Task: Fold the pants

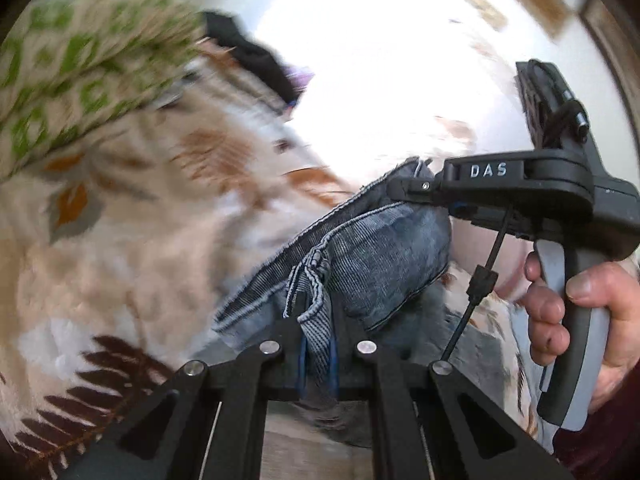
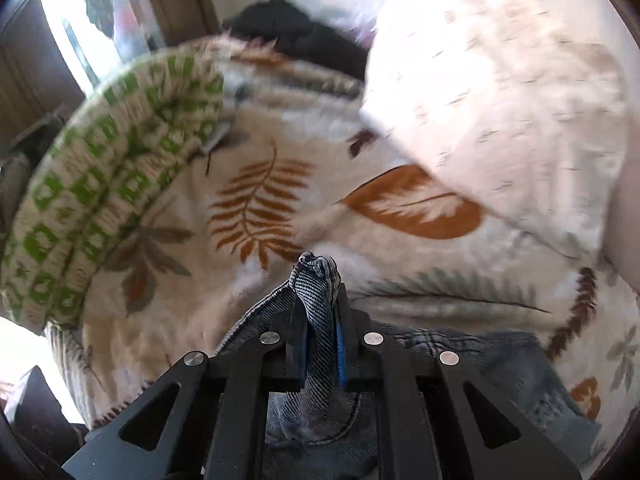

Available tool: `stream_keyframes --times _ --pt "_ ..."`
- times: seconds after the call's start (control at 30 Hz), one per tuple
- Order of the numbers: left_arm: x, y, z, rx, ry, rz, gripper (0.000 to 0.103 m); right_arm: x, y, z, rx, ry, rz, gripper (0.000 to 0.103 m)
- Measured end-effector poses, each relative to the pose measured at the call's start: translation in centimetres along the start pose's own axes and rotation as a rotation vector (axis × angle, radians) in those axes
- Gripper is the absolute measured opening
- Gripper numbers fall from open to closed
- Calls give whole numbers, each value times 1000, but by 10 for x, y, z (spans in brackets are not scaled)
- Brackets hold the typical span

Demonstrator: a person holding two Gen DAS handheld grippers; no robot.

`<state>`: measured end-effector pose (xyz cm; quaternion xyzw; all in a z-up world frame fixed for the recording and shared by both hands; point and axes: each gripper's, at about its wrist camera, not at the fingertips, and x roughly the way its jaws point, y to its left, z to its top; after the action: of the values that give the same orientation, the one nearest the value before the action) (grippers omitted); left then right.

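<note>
left gripper (image 1: 316, 320) pinches the jeans (image 1: 372, 256) hem – right gripper (image 1: 404, 190) clamps the denim over a leaf-print blanket (image 1: 132, 240).

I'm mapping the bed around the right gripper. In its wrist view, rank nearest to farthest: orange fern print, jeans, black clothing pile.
1. jeans, pinched in the right gripper.
2. orange fern print, just beyond, left.
3. black clothing pile, far edge.

A cream blanket (image 2: 280, 208) printed with orange and grey leaves covers the bed. At its left edge lies a rolled cloth with a green square pattern (image 2: 92, 196). A pale pillow with small dashes (image 2: 500, 112) rests on the blanket's right side. Behind them, against the wall, sits a heap of black fabric (image 2: 296, 32), blurred. A window (image 2: 80, 28) shows at the far left.
</note>
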<state>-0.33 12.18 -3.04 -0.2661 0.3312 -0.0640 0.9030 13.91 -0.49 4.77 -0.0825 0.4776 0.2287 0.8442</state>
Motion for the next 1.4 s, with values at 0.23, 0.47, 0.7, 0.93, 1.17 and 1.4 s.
stream_keyframes --times 0.23,0.47,0.7,0.93,1.17,1.4 --pt "-3 -88 -24 199 25 -208 9 -72 -70 -41 121 -140 -21 9" --pt "33 -195 -64 350 121 -352 10 -114 -171 -91 261 -209 -42 9" --pt "77 -276 -121 575 228 -413 11 -111 -277 -153 439 -253 -43 9" --pt "50 -268 -137 771 292 -430 23 -67 -337 -214 583 -223 -54 20" --pt "10 -224 -92 803 143 -250 51 -123 -336 -252 720 -327 -61 57" --pt "45 -225 -60 787 127 -65 51 -185 -269 -256 645 -435 -20 57"
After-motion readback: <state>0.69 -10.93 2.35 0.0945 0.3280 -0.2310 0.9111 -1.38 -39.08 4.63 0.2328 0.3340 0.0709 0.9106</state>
